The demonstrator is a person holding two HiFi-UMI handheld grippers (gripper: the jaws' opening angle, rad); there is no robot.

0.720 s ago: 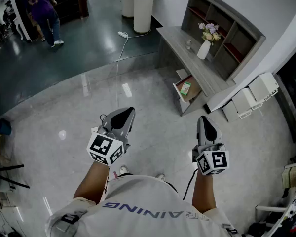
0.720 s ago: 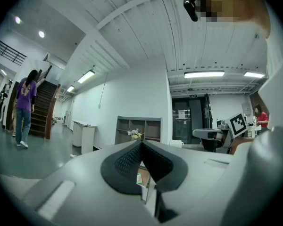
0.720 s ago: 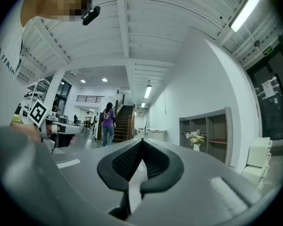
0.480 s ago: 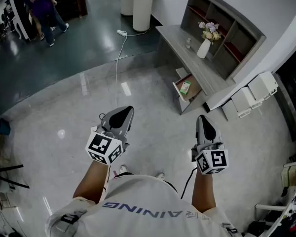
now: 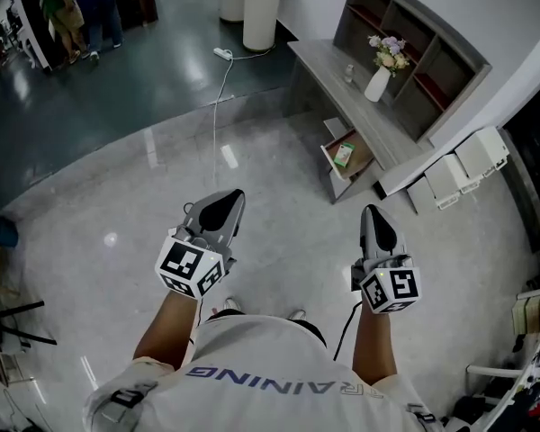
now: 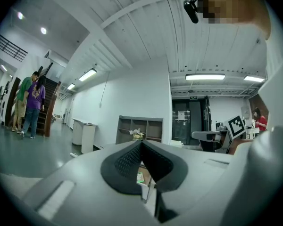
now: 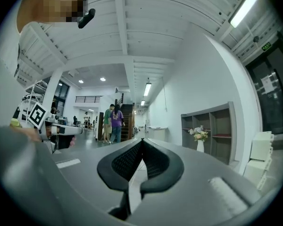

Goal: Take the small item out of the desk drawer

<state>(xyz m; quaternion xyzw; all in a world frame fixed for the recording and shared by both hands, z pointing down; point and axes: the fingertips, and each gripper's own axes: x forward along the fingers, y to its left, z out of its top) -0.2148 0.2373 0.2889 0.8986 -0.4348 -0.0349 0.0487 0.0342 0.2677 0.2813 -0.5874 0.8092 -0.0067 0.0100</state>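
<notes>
the person stands on a glossy grey floor (image 5: 279, 214), well apart from the desk (image 5: 328, 70), with both grippers held level in front of the body. the left gripper (image 5: 231, 196) has its jaws pressed together; in the left gripper view the black ribbed pads meet at the tip with nothing pinched between them (image 6: 141, 143). the right gripper (image 5: 372, 211) is likewise closed, and in the right gripper view its pads touch at the tip, holding nothing (image 7: 141, 140). the marker cube on each gripper sits near the person's wrist.

the grey desk stands along the white wall at the upper right, with an open-fronted shelf unit (image 5: 423, 57) behind it. a white vase (image 5: 377, 85) of pale flowers (image 5: 389, 50) stands upright on the desktop. below the desktop one drawer (image 5: 362, 147) is pulled out, and the small green item (image 5: 343, 156) lies inside it, untouched by either gripper. in the left gripper view the same green item (image 6: 140, 177) shows in the narrow gap under the closed jaw tips, far beyond them.

white boxes (image 5: 463, 174) stand on the floor to the right of the desk. a white power strip (image 5: 222, 54) with its cable lies on the floor by a white round pedestal (image 5: 261, 12). two people (image 5: 72, 7) stand at the far upper left.
</notes>
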